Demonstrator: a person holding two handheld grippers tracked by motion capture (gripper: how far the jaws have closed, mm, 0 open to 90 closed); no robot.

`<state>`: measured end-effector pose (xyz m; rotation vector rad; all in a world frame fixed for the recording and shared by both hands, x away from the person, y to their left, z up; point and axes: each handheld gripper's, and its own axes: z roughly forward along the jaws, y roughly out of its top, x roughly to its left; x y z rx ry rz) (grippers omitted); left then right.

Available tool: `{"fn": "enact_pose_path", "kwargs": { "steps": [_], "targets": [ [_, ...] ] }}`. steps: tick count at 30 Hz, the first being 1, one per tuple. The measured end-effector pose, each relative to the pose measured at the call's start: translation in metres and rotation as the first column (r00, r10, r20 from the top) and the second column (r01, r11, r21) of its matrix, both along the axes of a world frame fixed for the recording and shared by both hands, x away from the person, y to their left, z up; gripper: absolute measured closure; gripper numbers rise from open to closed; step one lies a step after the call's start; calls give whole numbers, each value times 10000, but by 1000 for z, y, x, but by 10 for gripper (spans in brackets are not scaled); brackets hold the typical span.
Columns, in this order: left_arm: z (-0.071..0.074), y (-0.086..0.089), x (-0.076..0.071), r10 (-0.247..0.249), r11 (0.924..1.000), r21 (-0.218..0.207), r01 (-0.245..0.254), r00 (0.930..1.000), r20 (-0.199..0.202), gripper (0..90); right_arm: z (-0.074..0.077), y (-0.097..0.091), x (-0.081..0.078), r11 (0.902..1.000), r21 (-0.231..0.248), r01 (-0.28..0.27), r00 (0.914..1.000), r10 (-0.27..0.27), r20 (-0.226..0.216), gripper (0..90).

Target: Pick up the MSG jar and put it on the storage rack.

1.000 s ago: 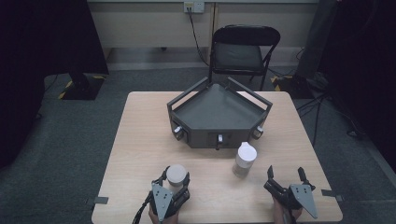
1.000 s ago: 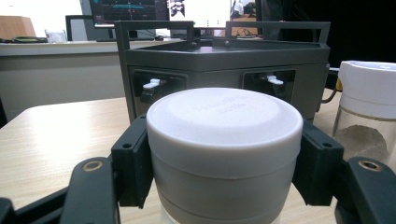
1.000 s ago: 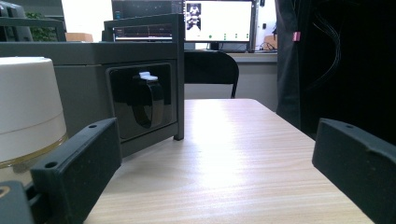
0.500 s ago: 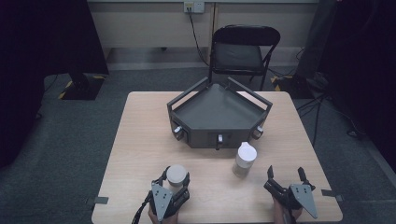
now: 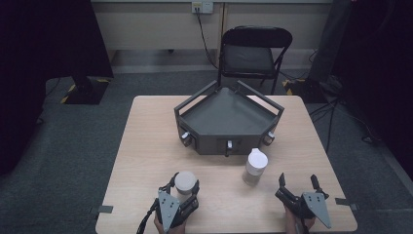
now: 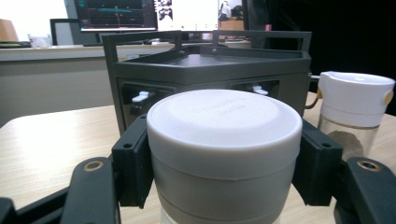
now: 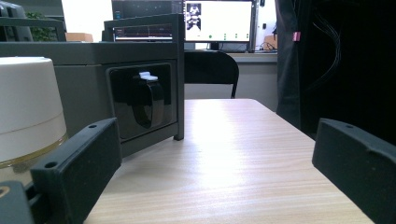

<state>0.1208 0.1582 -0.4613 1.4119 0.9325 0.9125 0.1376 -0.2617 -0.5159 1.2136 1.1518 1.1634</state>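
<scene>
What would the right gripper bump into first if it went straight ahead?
Probably nothing soon: between the right gripper and its open fingers lies bare table. The grey tray and white-capped jar sit off to one side.

Grey-lidded jar (image 5: 185, 183) (image 6: 224, 154): round, flat pale-grey screw lid with faint embossed lettering, clear body below; upright on the desk near its front edge, at about 7 o'clock from the desk's middle; clamped between two black jaws pressing its lid from either side.
</scene>
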Motion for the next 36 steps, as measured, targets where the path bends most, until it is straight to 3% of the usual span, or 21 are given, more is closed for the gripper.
{"fn": "enact_pose_path", "kwargs": {
  "steps": [11,13,19,25,29,33,36],
  "targets": [
    [7,7,4,-473,9989,-27,473,9988,83,343,0,0,0,10000,-1,2,10000,-2,0,2],
    [7,9,6,-631,9978,-189,632,9980,87,344,0,0,0,10000,-1,1,10000,-1,0,2],
    [14,12,11,-930,9956,-88,932,9955,188,343,0,0,0,10000,0,3,10000,-3,1,2],
    [23,20,21,-1410,9897,-227,1415,9897,253,343,0,0,0,10000,0,2,10000,-2,4,2],
    [29,27,30,-1759,9825,-550,1777,9837,359,343,0,0,0,10000,1,2,10000,-2,2,1],
    [39,27,36,-1838,9823,-257,1857,9809,633,343,0,0,0,10000,0,1,10000,-1,3,1],
    [46,31,45,-2057,9770,-433,2090,9761,702,343,0,0,0,10000,-1,0,10000,0,4,1]
  ]
}}
